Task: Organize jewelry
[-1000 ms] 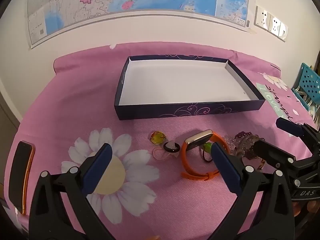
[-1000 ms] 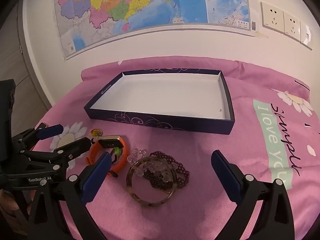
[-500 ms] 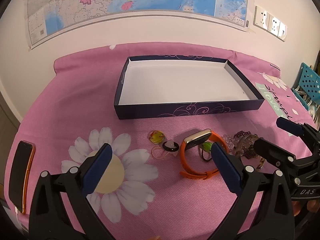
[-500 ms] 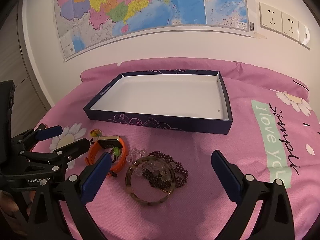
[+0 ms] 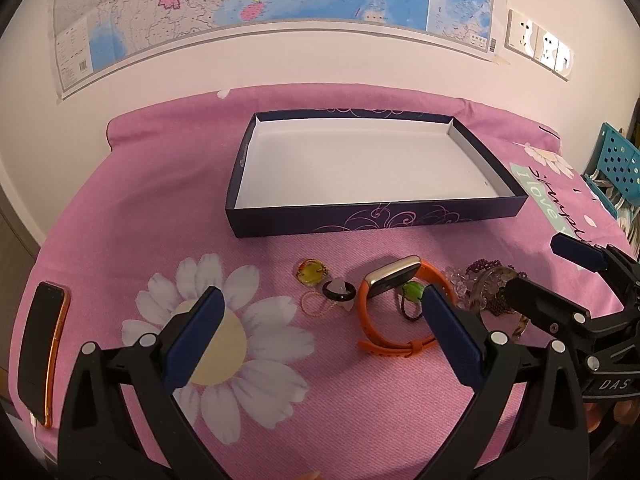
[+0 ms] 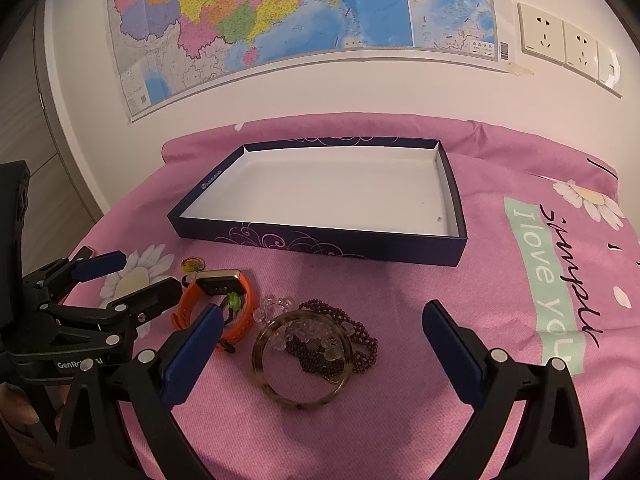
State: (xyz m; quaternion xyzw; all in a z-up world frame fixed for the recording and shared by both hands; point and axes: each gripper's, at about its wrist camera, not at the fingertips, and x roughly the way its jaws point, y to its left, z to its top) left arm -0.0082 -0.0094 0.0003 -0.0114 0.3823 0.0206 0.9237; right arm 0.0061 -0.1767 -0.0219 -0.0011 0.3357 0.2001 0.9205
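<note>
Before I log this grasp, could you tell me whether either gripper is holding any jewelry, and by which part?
Nothing is held: the left gripper and right gripper are both open above the cloth.

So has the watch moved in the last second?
No. In the left wrist view the watch lies in the same spot, just in front of the box's near wall, beside the same small rings.
</note>
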